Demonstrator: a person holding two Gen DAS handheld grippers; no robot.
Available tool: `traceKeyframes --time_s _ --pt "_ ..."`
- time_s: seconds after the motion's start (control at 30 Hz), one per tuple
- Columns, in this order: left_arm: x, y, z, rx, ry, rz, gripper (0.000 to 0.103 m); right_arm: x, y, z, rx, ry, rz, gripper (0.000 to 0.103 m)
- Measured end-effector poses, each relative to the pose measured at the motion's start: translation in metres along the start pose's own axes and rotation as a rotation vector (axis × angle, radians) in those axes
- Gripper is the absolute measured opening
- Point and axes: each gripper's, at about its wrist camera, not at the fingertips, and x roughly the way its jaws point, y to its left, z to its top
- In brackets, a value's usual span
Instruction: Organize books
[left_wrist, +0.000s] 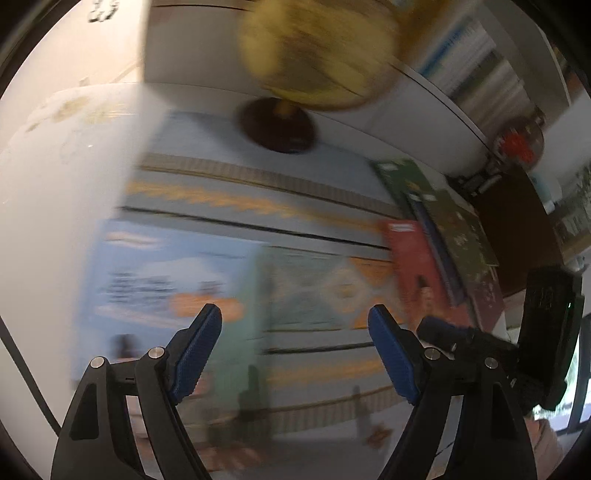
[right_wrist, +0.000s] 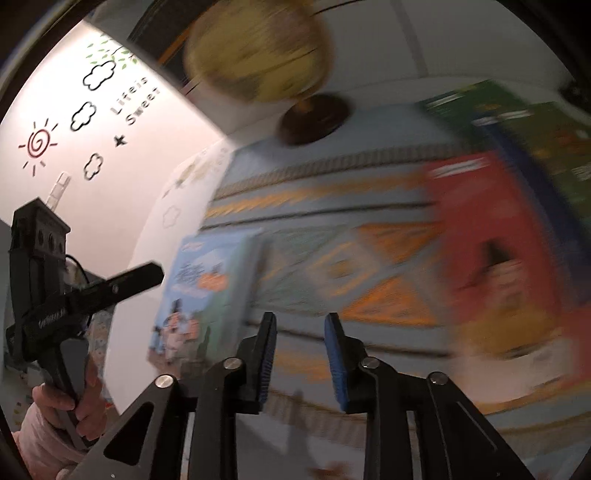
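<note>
Left gripper (left_wrist: 295, 317) gaped wide, empty, over the blue book (left_wrist: 166, 280); right gripper (right_wrist: 301, 326) stood narrowly parted, gripping nothing. Red book (right_wrist: 491, 236) lay right.

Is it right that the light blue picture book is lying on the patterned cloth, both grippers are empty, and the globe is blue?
Not quite: the globe is yellow, not blue, as the right wrist view shows. The rest holds: the light blue picture book lies on the patterned cloth, and the left gripper and right gripper are empty.
</note>
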Motion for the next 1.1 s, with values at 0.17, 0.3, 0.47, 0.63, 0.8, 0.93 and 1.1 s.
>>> traceKeyframes --time_s 0.17,0.3,0.47,0.63,0.8,0.93,1.1 --pt "0.050 -0.082 0.023 0.021 0.011 -0.068 0.080 -0.064 -0.086 0.025 0.011 -0.088 -0.104 0.054" --pt "0.087 -0.147 0.039 0.051 0.010 -0.099 0.080 -0.102 -0.155 0.049 0.034 -0.128 -0.170 0.055" --pt "0.142 -0.214 0.051 0.072 0.038 -0.122 0.080 -0.121 -0.240 0.083 0.098 -0.168 -0.245 0.055" --pt "0.181 -0.241 0.054 0.050 0.082 -0.130 0.080 -0.106 -0.282 0.113 0.120 -0.140 -0.252 0.055" --pt "0.202 -0.257 0.055 0.086 0.101 -0.110 0.080 -0.079 -0.300 0.129 0.136 -0.104 -0.283 0.055" --pt "0.205 -0.262 0.058 0.104 0.121 -0.121 0.081 -0.072 -0.296 0.133 0.079 -0.093 -0.298 0.059" --pt "0.206 -0.270 0.055 0.133 0.145 -0.122 0.083 -0.072 -0.290 0.127 0.094 -0.068 -0.227 0.067"
